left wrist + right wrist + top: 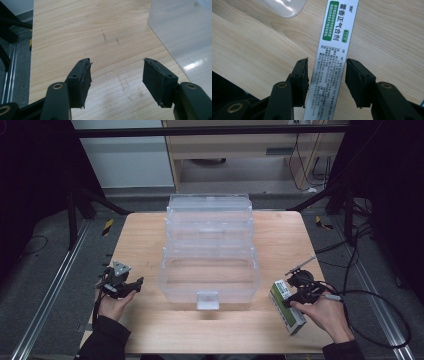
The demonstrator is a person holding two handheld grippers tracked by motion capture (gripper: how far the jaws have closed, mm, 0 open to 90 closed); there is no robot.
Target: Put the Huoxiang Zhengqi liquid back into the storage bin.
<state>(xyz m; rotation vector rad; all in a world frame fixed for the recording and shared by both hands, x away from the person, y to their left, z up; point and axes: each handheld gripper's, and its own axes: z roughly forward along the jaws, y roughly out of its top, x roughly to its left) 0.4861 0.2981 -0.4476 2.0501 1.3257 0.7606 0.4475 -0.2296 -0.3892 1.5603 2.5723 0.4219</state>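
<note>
We count one white-and-green box, one clear plastic bin and our two grippers on the wooden table. Our right gripper straddles the box, which lies flat on the table and runs lengthwise between its jaws; the jaws stand just beside the box's long edges, and we cannot tell whether they touch it. Our left gripper is wide open over bare wood, holding nothing, with the bin's wall just ahead to its right, between the two grippers.
</note>
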